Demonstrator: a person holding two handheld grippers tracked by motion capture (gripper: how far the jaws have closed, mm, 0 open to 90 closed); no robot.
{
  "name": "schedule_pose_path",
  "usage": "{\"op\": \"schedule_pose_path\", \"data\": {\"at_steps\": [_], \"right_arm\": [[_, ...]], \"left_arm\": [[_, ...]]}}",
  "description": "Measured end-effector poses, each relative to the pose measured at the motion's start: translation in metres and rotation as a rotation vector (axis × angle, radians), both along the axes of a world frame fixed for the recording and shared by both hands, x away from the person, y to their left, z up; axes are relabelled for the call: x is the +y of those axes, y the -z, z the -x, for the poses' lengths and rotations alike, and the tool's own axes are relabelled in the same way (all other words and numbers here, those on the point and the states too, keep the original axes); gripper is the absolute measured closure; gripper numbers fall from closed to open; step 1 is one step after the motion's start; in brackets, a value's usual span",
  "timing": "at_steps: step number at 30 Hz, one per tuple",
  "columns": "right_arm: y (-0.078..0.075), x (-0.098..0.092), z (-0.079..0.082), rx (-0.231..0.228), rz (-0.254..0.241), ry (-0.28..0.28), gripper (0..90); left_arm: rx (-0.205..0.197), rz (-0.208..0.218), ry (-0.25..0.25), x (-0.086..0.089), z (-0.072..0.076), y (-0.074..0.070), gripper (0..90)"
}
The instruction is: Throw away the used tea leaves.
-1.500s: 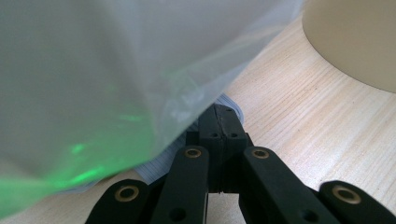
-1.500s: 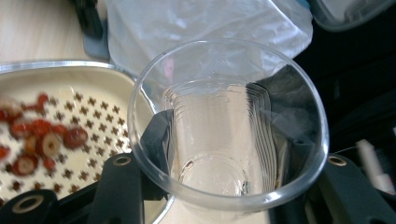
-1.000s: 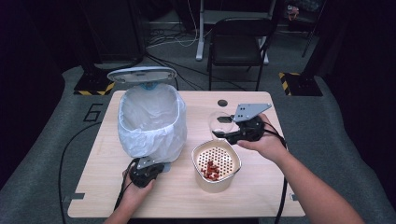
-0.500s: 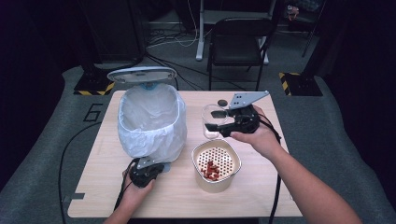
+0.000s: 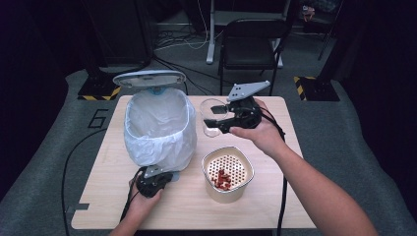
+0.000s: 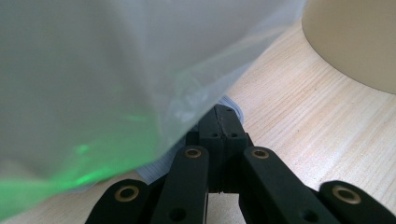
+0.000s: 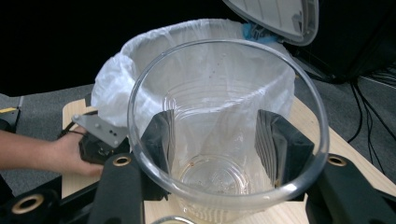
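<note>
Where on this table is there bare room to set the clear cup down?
Bare wood lies on the table right of the perforated container, along the near edge, and left of the lined bin. It is crowded mid-table: the clear cup in the right gripper sits between bin and container, and the left gripper is at the bin's foot.

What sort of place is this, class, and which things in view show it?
Probably a lab or recording studio rather than a kitchen: a small wooden table on grey carpet, loose cables across the floor, hazard-striped stand bases and a folding chair behind.

Bin [image 5: 157, 130] left on table [image 5: 275, 206], strainer pot [image 5: 227, 173] right, cup [image 5: 212, 117] behind pot
</note>
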State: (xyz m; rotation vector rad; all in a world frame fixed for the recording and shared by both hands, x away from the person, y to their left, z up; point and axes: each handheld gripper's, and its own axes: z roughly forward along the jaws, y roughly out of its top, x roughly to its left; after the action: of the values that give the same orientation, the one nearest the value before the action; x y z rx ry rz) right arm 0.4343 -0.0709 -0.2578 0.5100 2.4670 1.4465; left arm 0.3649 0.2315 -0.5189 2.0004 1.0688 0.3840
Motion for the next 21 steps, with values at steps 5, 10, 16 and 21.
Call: {"op": "schedule_pose_path", "data": {"at_steps": [5, 10, 16, 21], "right_arm": [[-0.006, 0.011, -0.003, 0.001, 0.005, -0.009, 48.1], [-0.011, 0.019, -0.008, 0.003, -0.008, -0.015, 48.0], [-0.013, 0.029, -0.015, 0.018, -0.02, -0.019, 48.1], [-0.013, 0.039, -0.019, 0.034, -0.018, -0.026, 48.0]], "left_arm": [[-0.001, 0.0, -0.001, 0.0, 0.0, 0.0, 90.0], [-0.014, -0.019, 0.028, 0.002, -0.002, -0.001, 90.0], [-0.013, 0.001, 0.011, 0.0, -0.001, 0.0, 90.0], [0.0, 0.024, -0.017, -0.002, 0.0, 0.001, 90.0]]}}
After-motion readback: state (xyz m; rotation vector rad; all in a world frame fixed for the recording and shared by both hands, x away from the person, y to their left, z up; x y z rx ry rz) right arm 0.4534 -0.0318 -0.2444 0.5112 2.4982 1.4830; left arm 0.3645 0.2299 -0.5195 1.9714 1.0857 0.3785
